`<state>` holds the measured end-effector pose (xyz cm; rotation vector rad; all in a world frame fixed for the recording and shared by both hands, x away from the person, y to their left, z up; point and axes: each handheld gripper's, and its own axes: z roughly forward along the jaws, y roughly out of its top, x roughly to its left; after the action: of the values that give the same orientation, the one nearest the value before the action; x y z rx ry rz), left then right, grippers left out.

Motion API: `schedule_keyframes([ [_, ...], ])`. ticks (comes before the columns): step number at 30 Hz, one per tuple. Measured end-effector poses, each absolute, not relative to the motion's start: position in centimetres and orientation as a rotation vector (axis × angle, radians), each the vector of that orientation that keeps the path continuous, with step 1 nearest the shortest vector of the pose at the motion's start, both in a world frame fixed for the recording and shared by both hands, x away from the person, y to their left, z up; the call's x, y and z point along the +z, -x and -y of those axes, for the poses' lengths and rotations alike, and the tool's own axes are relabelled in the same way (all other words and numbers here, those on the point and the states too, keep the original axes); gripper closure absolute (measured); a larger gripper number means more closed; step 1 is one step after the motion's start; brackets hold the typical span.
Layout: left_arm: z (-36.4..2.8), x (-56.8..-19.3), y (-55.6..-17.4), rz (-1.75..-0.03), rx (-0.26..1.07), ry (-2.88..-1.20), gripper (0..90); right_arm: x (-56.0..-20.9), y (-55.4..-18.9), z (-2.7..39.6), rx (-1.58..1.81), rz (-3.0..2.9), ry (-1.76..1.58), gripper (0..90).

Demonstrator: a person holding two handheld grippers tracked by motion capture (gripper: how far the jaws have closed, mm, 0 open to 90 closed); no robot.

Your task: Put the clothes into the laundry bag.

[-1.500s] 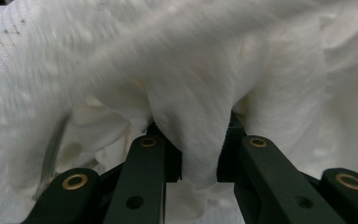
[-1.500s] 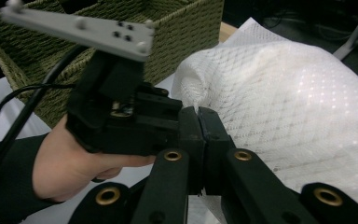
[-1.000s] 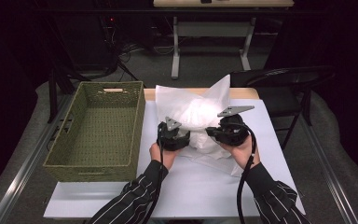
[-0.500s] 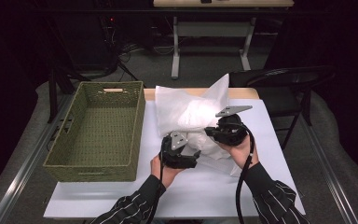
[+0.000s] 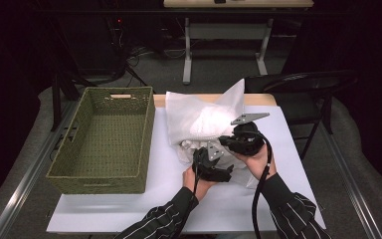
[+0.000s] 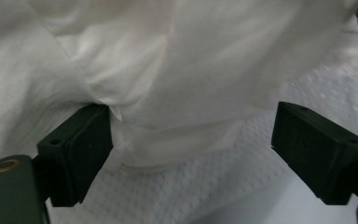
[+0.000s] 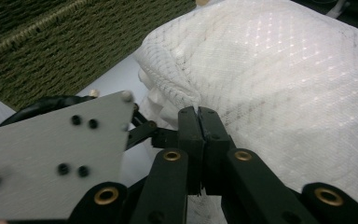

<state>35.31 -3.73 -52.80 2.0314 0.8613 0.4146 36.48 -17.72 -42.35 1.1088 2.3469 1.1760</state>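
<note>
A crumpled white quilted cloth [image 5: 206, 117] lies heaped on the white-covered table [image 5: 129, 209], right of the basket. My right gripper [image 5: 226, 142] is at its near right side. In the right gripper view its jaws [image 7: 198, 116] are shut together, pinching a fold of the cloth [image 7: 279, 70]. My left gripper [image 5: 219, 167] sits just in front of the heap, close to the right one. Its jaws have just been opening and now stand wide apart [image 6: 196, 149], with loose cloth [image 6: 182, 70] bulging between them and brushing the left pad [image 6: 77, 151].
A green woven basket [image 5: 99, 177] stands empty at the left of the table, also seen behind the cloth as woven basket wall [image 7: 74, 42]. A dark chair [image 5: 303, 84] stands beyond the table's far right corner. A desk frame [image 5: 189, 45] stands farther back.
My left gripper has let go of the cloth's left side, opened its jaws, and moved toward the person and to the right, beside the right gripper. The right gripper has kept still.
</note>
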Motion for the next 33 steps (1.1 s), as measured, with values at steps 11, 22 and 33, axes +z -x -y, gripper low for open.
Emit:
schedule_keyframes([
  [11, 1.9, -52.9, -38.4, -0.949, 0.341, -1.878, 75.6, -41.9, -36.1, 17.6, 1.270, -2.361, -1.105, 90.0],
  [22, 0.4, -48.5, -42.6, -1.016, 0.498, -1.773, 78.1, -38.4, -34.3, 17.9, 1.436, -2.262, -1.040, 90.0],
  [33, 0.3, -50.2, -40.3, -0.901, 0.472, -1.929, 35.4, -40.9, -36.0, 18.9, 1.298, -2.254, -1.151, 89.6],
])
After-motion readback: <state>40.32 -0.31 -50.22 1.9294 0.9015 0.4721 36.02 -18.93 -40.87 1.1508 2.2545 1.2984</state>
